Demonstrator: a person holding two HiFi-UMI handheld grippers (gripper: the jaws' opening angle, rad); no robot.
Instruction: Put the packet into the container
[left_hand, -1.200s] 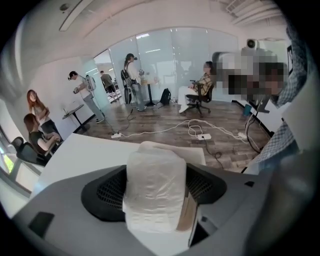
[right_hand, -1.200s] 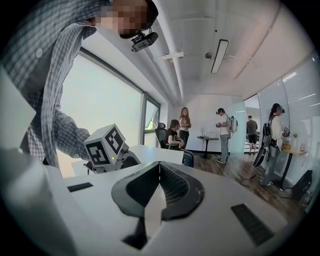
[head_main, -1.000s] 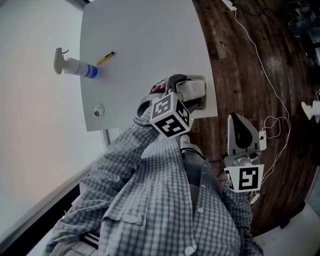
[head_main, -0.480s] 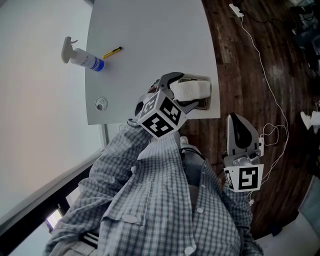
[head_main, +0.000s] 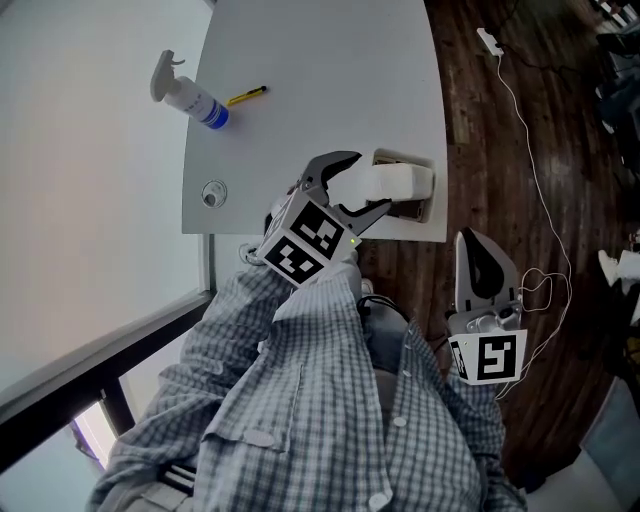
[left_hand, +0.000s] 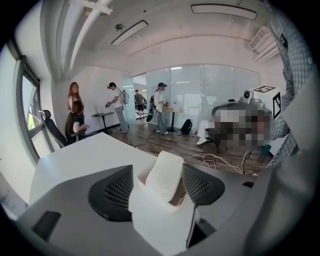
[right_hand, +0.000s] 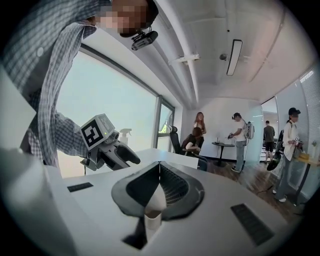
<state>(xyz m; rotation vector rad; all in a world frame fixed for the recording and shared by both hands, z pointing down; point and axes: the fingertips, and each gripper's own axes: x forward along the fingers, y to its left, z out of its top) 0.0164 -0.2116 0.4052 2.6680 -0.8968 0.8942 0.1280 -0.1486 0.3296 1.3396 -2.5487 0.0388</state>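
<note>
A white packet (head_main: 398, 182) lies propped in the small tan-lined container (head_main: 418, 210) at the near right edge of the white table (head_main: 320, 80), its top sticking out. My left gripper (head_main: 370, 182) is open. Its jaws have just been closing a little, still either side of the packet's near end without pressing it. In the left gripper view the packet (left_hand: 165, 172) leans out of the container (left_hand: 160, 225) between the dark pads (left_hand: 112, 192). My right gripper (head_main: 472, 242) hangs shut and empty off the table, over the wooden floor. Its jaws meet in the right gripper view (right_hand: 160, 186).
A spray bottle (head_main: 190, 95), a yellow pen (head_main: 245, 96) and a round grommet (head_main: 212, 193) are on the table's far left part. A white cable (head_main: 530, 170) trails over the floor on the right. Several people stand far off in the room (left_hand: 117, 107).
The left gripper has drawn back from the container toward the person, risen and rolled. The packet stayed in the container. The right gripper has kept still.
</note>
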